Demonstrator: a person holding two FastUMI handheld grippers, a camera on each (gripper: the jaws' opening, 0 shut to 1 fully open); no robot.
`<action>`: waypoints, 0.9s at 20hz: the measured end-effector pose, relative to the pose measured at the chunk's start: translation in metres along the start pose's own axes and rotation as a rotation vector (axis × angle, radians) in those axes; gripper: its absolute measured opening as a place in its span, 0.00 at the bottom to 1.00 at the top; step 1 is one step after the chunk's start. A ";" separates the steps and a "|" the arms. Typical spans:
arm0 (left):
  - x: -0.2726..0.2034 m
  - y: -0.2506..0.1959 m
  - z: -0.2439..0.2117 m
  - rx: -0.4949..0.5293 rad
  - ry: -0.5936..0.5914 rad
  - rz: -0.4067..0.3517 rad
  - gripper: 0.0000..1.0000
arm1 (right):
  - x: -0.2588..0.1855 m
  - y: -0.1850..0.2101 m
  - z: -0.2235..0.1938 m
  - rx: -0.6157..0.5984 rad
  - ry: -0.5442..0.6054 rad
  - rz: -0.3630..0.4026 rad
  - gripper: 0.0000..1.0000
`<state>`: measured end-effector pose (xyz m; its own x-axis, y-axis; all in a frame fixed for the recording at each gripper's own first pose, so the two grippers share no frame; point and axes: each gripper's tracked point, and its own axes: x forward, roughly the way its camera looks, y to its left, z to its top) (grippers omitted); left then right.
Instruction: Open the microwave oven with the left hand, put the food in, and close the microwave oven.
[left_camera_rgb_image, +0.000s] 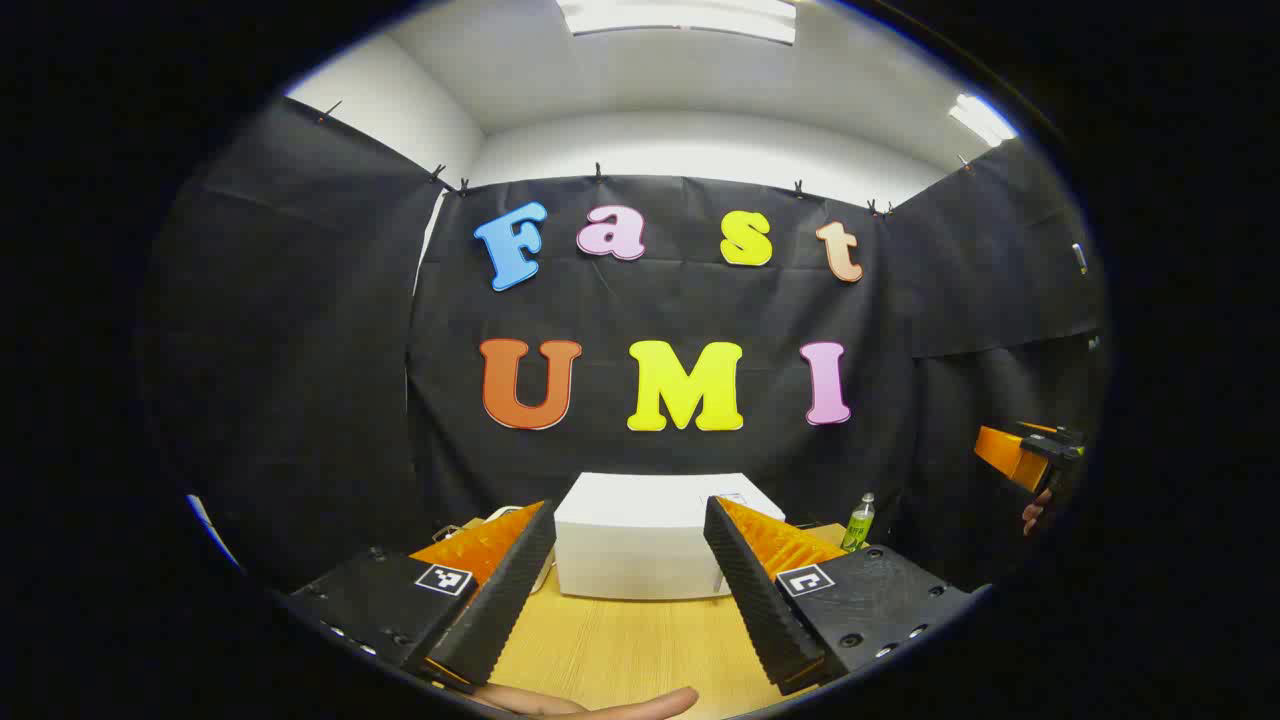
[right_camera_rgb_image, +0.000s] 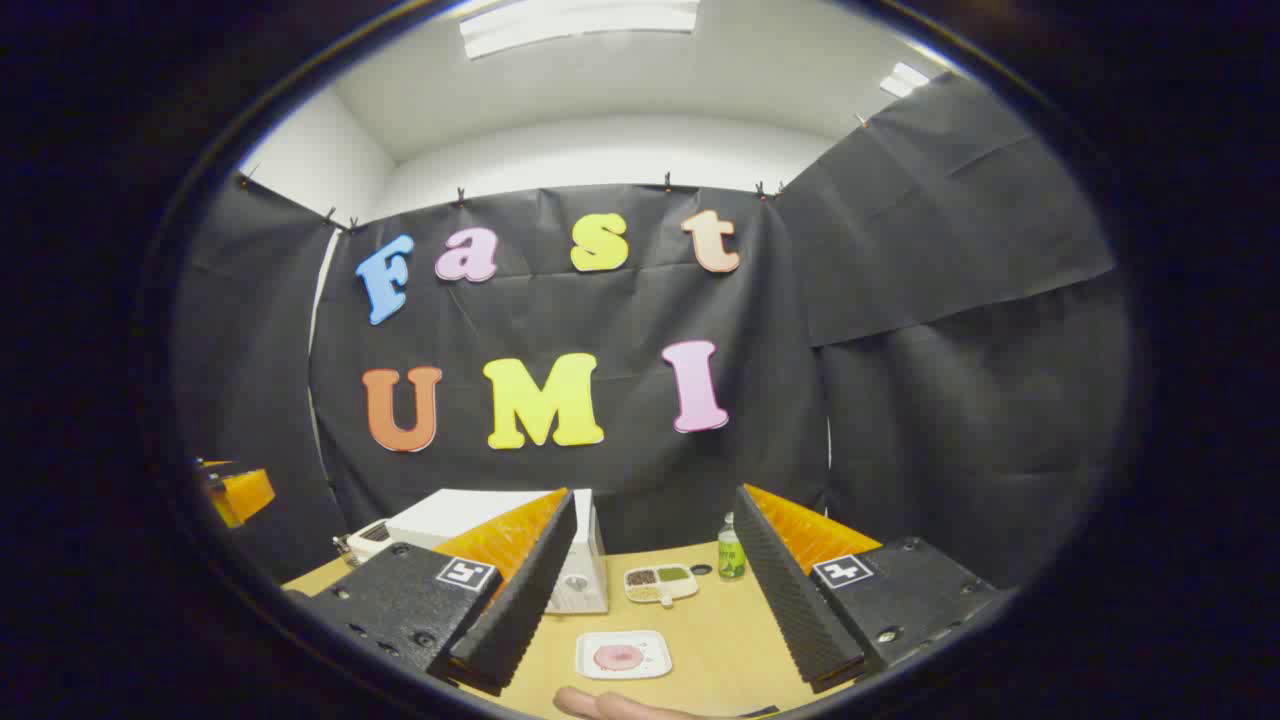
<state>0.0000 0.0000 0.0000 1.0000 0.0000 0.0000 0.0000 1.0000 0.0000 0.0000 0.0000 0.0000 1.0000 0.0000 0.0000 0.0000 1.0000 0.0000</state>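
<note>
A: So, where is the microwave oven?

B: Low in the middle of the left gripper view, on the desk, door not yet opened. Both left tongs and right tongs are spread wide, holding nothing.

A: And the food?

B: Low centre, on a small plate. I think it is soft; take the stiff plate rim.

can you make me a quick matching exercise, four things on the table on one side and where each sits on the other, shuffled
Things:
1. microwave
2. plate with the pink doughnut
3. divided dish of seasonings
4. green bottle

Places, as the right gripper view shows them:
A. at the table's back edge, close to the black cloth
B. at the left, partly behind the right gripper's finger
C. nearest the camera, between the open fingers
D. mid-table, between the plate and the bottle

Pairs: 1-B, 2-C, 3-D, 4-A
</note>
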 end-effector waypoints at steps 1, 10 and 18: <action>0.000 0.002 0.001 -0.009 0.006 0.007 0.94 | -0.002 -0.002 0.004 -0.004 -0.004 -0.004 0.91; -0.001 -0.009 0.001 -0.023 0.014 -0.020 0.94 | -0.016 -0.003 0.015 0.003 -0.047 0.012 0.91; 0.008 -0.008 0.001 0.045 -0.040 0.007 0.95 | -0.013 -0.009 0.007 0.020 -0.045 0.015 0.91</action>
<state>0.0076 -0.0082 0.0013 0.9992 0.0059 0.0406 -0.0077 0.9990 0.0448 -0.0128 -0.0094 0.0065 0.9989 0.0149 0.0448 -0.0159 0.9997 0.0201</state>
